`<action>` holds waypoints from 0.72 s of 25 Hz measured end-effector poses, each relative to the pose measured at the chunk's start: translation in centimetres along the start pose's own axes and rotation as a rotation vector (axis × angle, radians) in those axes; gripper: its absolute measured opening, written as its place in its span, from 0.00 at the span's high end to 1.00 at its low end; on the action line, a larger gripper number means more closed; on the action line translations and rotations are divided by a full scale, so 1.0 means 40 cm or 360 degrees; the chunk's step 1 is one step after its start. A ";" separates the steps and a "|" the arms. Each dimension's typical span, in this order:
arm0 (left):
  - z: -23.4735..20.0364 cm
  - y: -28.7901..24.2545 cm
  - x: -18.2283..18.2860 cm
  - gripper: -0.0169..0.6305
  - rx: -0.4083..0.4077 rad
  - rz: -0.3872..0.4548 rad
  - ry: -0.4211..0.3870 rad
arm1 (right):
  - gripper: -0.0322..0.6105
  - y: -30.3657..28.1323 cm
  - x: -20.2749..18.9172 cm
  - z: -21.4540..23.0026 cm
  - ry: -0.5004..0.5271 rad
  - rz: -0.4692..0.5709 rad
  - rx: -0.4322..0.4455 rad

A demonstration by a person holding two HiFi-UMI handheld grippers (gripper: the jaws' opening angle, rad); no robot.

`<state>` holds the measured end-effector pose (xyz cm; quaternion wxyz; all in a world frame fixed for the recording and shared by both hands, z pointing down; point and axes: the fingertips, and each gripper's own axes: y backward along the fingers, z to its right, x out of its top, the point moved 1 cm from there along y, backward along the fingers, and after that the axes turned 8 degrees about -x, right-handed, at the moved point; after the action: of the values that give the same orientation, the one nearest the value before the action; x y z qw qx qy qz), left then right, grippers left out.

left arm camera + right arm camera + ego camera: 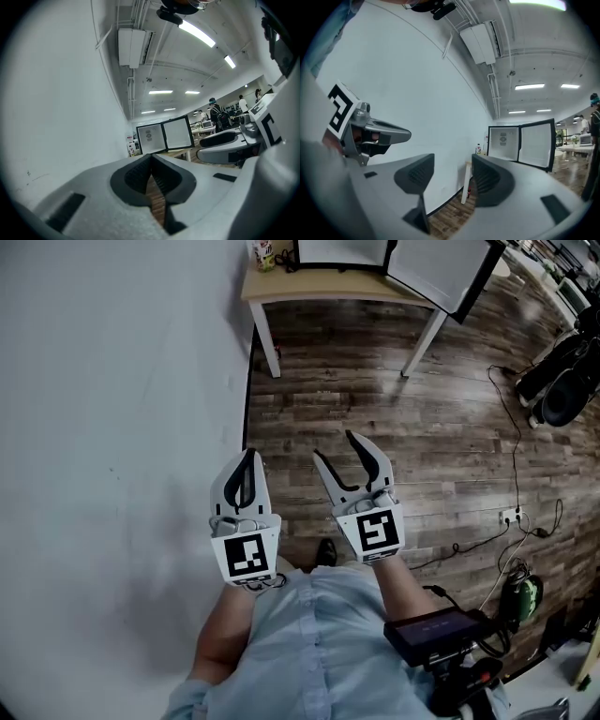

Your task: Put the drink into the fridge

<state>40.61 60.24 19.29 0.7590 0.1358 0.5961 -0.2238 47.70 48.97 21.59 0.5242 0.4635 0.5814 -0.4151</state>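
White plastic left gripper (248, 457) pressed shut, right gripper (335, 446) spread, both empty.
We hold them over the dark wood-plank floor (422, 427), beside a white wall (112, 409). The small pale drink bottle (478, 148) stands well ahead of both grippers on a light wooden table with white legs (319, 285), just left of the black mini fridge (503, 140) with its door swung open. In our head view the top edge cuts off bottle and fridge. The label is too small to read.
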 end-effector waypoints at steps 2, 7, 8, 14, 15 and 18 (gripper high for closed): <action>0.010 -0.011 -0.008 0.96 0.0024 -0.0027 0.0017 | 0.45 -0.010 -0.011 0.018 -0.0014 -0.0014 0.0018; -0.012 -0.064 -0.022 0.96 0.0064 -0.0101 0.0057 | 0.39 -0.072 -0.036 0.052 -0.0026 -0.0055 0.0040; -0.022 -0.077 -0.027 0.96 0.0067 -0.0106 0.0054 | 0.39 -0.089 -0.039 0.054 -0.0025 -0.0065 0.0045; -0.082 -0.172 -0.084 0.96 0.0069 -0.0153 0.0085 | 0.36 -0.208 -0.080 0.078 -0.0042 -0.0096 0.0050; -0.097 -0.198 -0.096 0.96 0.0063 -0.0153 0.0079 | 0.35 -0.237 -0.089 0.086 -0.0043 -0.0104 0.0045; -0.153 -0.282 -0.126 0.96 0.0061 -0.0177 0.0115 | 0.35 -0.336 -0.115 0.109 -0.0028 -0.0120 0.0030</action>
<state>28.81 54.30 23.31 0.7207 0.1248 0.6253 -0.2720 35.66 41.24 25.68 0.5089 0.4424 0.5899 -0.4442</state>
